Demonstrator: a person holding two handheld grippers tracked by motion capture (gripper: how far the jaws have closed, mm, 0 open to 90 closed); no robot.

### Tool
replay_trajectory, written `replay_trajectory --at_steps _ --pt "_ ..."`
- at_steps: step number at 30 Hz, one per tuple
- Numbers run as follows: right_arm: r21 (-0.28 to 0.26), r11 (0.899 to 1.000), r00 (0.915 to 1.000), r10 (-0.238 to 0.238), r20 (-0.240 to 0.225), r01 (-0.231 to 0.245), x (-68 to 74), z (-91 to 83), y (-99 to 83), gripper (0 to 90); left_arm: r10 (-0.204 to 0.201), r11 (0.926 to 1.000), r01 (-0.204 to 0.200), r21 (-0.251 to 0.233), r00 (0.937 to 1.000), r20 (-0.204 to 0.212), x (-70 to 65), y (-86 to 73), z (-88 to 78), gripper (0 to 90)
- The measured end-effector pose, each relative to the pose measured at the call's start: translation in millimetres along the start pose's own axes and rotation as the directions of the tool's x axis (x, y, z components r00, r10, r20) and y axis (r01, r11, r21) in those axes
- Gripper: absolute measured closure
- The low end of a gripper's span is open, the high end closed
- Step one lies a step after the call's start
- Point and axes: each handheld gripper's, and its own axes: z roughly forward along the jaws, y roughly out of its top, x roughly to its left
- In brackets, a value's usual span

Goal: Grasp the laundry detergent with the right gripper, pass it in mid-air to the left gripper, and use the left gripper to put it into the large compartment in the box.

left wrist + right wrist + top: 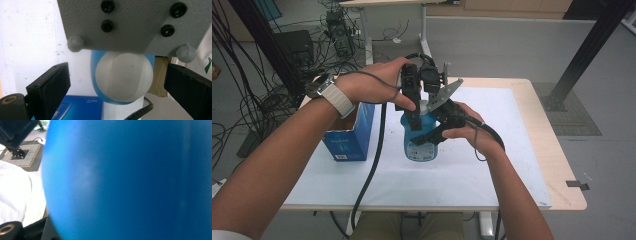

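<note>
A blue bottle with a round white cap stands upright on the white sheet near the table's middle. My right gripper comes in from the right and is shut on the bottle's blue body, which is pressed close against its camera. My left gripper points down over the bottle's top. In the left gripper view the white cap sits between the two black jaws of my left gripper, with a gap on each side, so it stands open. The right gripper's grey plate hangs above the cap.
A blue cardboard box stands open-topped just left of the bottle, under the left forearm. The white sheet covers most of the wooden table. Black cables trail off the front edge.
</note>
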Motion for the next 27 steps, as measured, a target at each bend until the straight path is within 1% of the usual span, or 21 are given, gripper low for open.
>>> replay_trajectory --at_steps 20,24,27 --pt "-0.001 1.0 1.0 -0.001 -0.001 0.001 0.8 -1.4 -0.7 43.4 0.002 1.0 -0.002 -0.002 1.0 -0.003 -1.0 -0.2 0.4 7.3" --pt "0.005 1.0 0.9999 0.011 -0.004 -0.011 1.5 -1.5 -0.7 43.4 0.002 1.0 -0.002 -0.003 1.0 -0.002 -1.4 -0.8 0.3 7.3" --pt "0.006 1.0 0.9999 0.012 -0.004 -0.012 1.4 -1.5 -0.5 43.4 -0.002 1.0 0.002 0.0 1.0 -0.001 -1.2 -0.9 0.5 7.3"
